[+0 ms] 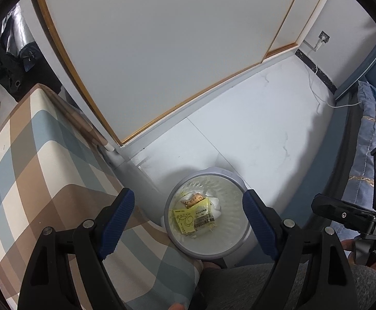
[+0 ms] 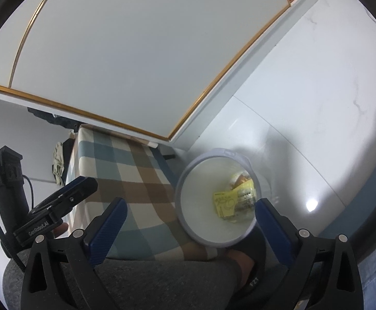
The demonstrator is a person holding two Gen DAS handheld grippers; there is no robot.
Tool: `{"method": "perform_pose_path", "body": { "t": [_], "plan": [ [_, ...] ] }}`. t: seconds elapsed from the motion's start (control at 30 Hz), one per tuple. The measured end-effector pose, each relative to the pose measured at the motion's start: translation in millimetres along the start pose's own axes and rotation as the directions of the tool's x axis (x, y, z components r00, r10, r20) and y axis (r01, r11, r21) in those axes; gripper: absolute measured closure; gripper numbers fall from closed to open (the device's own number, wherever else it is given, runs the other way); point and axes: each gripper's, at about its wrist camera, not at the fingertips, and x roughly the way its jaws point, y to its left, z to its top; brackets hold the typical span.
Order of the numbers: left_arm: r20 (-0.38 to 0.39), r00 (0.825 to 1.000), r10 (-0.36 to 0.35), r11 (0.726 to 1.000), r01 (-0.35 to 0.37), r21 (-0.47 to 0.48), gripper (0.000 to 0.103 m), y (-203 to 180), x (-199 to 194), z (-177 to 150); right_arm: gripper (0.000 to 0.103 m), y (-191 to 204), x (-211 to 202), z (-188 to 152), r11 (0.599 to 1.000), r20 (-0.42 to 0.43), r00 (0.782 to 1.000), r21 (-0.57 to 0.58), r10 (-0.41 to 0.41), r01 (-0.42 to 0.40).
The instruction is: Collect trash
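A round grey trash bin [image 1: 188,249] stands on the floor beside the table; it also shows in the right wrist view [image 2: 195,206]. Inside lie a yellow wrapper [image 1: 191,217], an orange wrapper [image 1: 194,198] and white tissue [image 1: 215,205]. The yellow wrapper also shows in the right wrist view [image 2: 233,201]. My left gripper [image 1: 188,219] is open and empty, held above the bin. My right gripper [image 2: 190,224] is open and empty, also above the bin.
A table with a checked cloth [image 1: 33,175] stands left of the bin. A white cupboard with gold trim [image 1: 149,51] rises behind. A bed with blue bedding [image 1: 371,134] is at the right. The white tiled floor [image 1: 265,118] lies beyond the bin.
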Motion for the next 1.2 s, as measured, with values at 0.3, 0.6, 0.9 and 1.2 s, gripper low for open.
{"method": "perform_pose_path", "body": {
  "t": [0.3, 0.6, 0.9, 1.2],
  "plan": [
    [0.004, 1.0, 0.013, 1.0, -0.013, -0.008, 0.02, 1, -1, -2, 0.003, -1, -1, -1, 1.0, 0.003, 1.0, 0.005, -0.003, 0.003],
    [0.006, 0.999, 0.044, 0.999, -0.044, 0.004, 0.02, 0, -2, -5, 0.003, -5, 0, -1, 0.999, 0.005, 1.0, 0.032, -0.004, 0.004],
    [-0.005, 0.998, 0.068, 0.998, -0.068, 0.017, 0.02, 1, -2, -4, 0.003, -11, 0, -2, 0.998, 0.009, 1.0, 0.056, -0.011, 0.011],
    [-0.02, 0.998, 0.058, 0.998, -0.058, 0.028, 0.02, -2, -2, -4, 0.003, -15, -1, -3, 0.997, 0.009, 1.0, 0.07, -0.015, 0.014]
  ]
}}
